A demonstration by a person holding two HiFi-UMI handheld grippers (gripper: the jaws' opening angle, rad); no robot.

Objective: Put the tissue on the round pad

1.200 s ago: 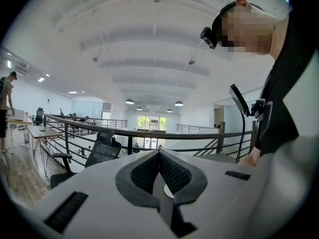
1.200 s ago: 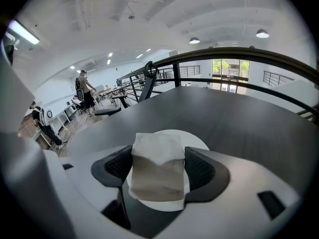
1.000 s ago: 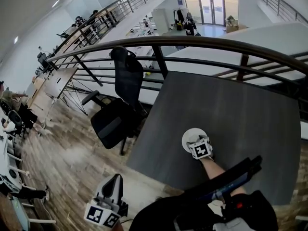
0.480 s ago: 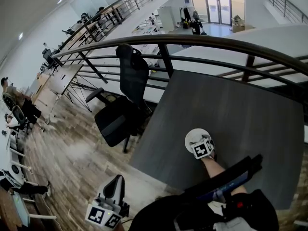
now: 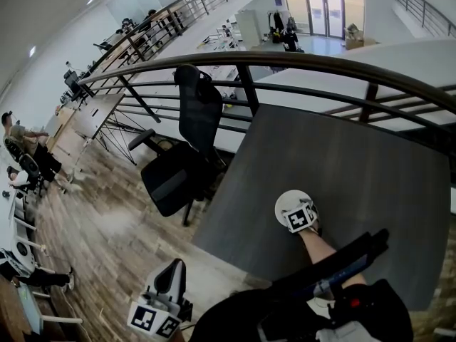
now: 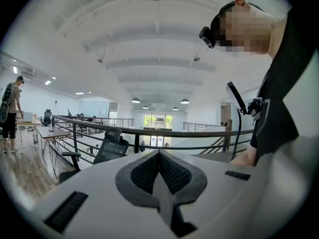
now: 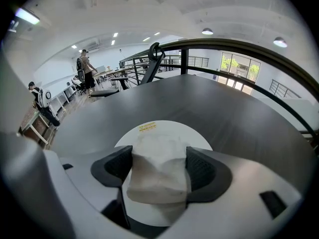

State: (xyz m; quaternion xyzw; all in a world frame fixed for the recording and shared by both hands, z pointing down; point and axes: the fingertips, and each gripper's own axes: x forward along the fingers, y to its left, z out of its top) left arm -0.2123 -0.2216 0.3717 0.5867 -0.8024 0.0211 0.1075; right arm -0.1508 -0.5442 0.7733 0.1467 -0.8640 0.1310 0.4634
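The right hand-held gripper (image 7: 159,166) squeezes the tissue (image 7: 158,176) over the round pad (image 7: 149,129). Next, I think, it opens and lets go. The left hand-held gripper (image 6: 159,169) is closed and empty.

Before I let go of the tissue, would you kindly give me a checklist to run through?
1. Tissue gripped by the right tongs: ok, jaws shut on it.
2. Tissue above the round pad: ok, the white pad shows beneath it.
3. Tissue touching the pad: cannot tell.
4. Pad flat on the dark table: ok.
5. Left tongs out of the way: ok, shut, empty, held off the table's edge.
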